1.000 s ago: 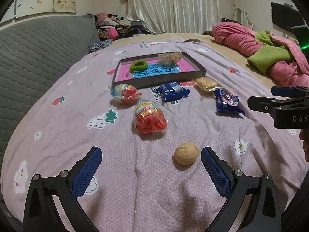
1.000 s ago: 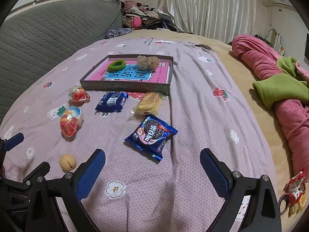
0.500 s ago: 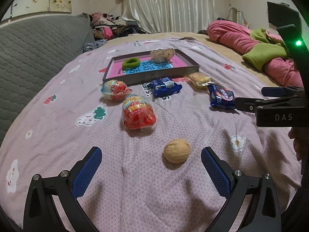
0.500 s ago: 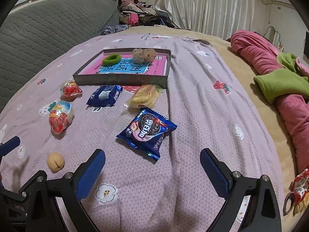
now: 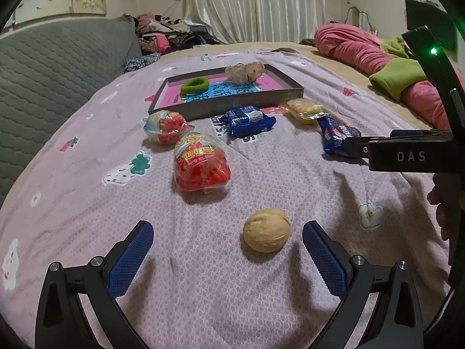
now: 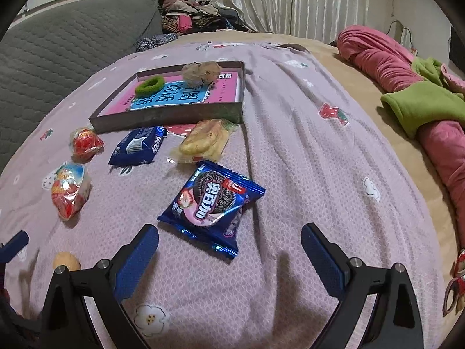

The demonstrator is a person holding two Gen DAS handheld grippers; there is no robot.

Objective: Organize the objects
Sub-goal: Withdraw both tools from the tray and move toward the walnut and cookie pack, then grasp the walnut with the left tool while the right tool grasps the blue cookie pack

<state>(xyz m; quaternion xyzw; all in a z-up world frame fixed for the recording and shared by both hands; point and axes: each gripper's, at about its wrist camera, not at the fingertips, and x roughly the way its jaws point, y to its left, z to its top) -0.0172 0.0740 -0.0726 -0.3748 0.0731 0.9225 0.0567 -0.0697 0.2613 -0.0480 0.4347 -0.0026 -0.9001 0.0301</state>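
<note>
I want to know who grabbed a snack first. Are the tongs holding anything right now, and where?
Nothing is held. The left tongs are open around the walnut without touching it. The right tongs are open near the Oreo packet.

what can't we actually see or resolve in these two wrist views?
- Left wrist view: the blue cookie packet is partly covered by the right tool's black body.
- Right wrist view: the round tan walnut is partly cut off by the right tool frame.
- Right wrist view: a red and yellow item at the right edge is cropped; identity unclear.
- Both views: the grey shallow box near wall hides its front floor.
</note>
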